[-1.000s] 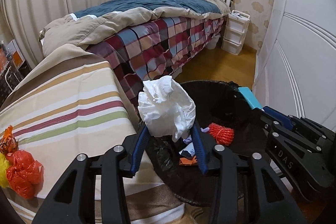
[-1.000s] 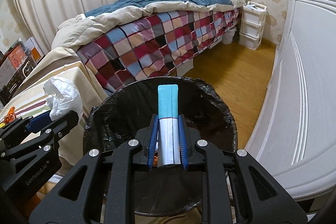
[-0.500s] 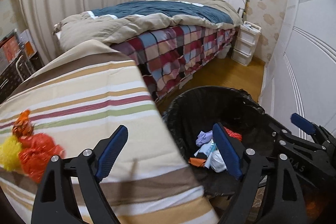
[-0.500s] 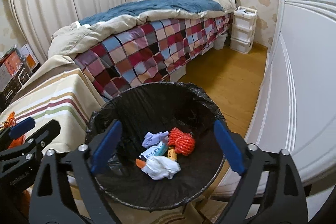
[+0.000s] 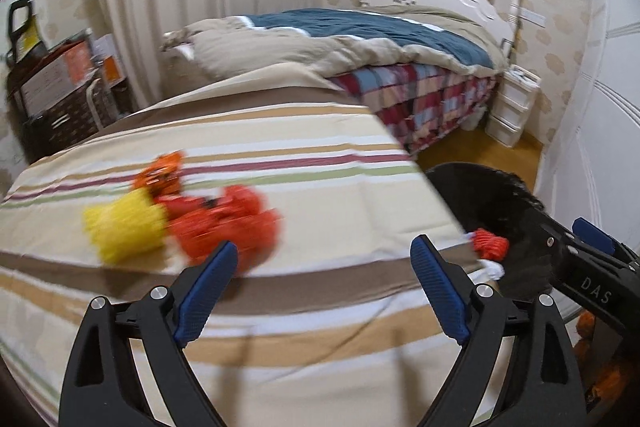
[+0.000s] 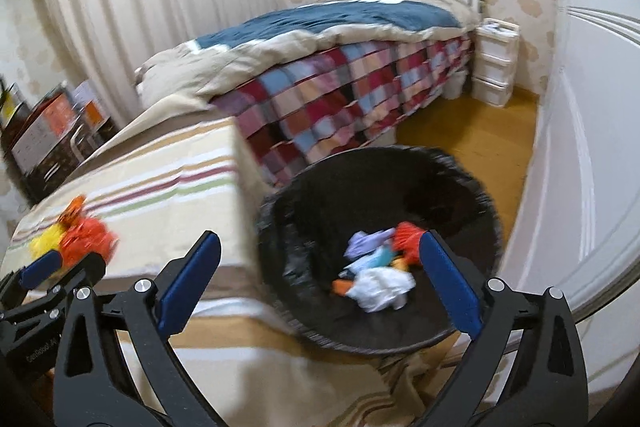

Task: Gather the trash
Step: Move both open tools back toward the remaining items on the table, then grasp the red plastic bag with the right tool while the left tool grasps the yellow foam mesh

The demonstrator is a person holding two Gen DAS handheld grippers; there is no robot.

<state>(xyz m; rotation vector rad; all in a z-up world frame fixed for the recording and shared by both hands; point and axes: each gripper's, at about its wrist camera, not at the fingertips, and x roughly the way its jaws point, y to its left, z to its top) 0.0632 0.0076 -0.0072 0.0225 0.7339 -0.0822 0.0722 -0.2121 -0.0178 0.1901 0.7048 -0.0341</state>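
Both tools, left (image 5: 324, 263) and right (image 6: 320, 251), had just opened empty; the left should straddle the red bag (image 5: 228, 223) squarely before squeezing.

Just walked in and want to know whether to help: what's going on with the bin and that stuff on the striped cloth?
A person is clearing trash with two handheld grippers. The left gripper and right gripper have just been opening their jaws, and nothing is between them. A crumpled white tissue and other scraps lie in the black bin. The red, orange and yellow trash pile on the striped cloth is yet to be collected.
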